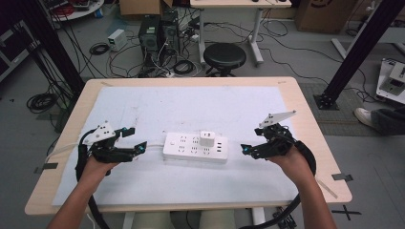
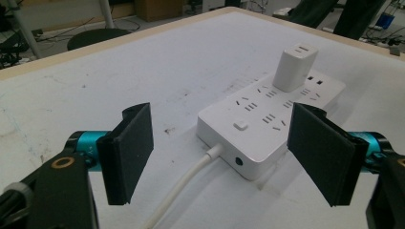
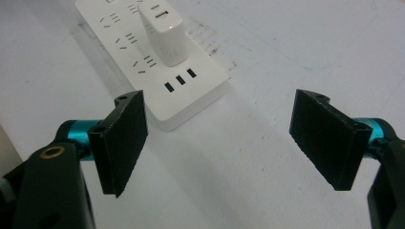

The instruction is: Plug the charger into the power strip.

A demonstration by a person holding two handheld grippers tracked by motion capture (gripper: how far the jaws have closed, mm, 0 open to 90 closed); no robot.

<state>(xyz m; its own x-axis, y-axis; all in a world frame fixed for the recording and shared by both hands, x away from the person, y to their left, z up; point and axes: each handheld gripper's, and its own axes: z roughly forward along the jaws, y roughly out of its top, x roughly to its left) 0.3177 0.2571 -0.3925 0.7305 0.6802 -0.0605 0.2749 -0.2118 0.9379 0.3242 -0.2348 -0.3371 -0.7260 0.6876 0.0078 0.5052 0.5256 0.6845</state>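
One white power strip (image 1: 195, 148), one white charger cube (image 1: 207, 139) plugged into it, one cable (image 2: 184, 183). Left gripper (image 2: 219, 152): jaws wide apart, empty, strip's cable end just ahead between them. Right gripper (image 3: 219, 140): likewise spread, USB end ahead-left. Both likely rigid, light, smooth plastic (slippery); pinch the cube's flat sides.

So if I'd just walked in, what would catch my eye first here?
Probably the white power strip lying mid-table on the pale mat, with a small white charger plugged into it near its right end. Then the two black hand-held grippers flanking it, the left gripper and the right gripper, both with jaws wide open and pointing inward at the strip.
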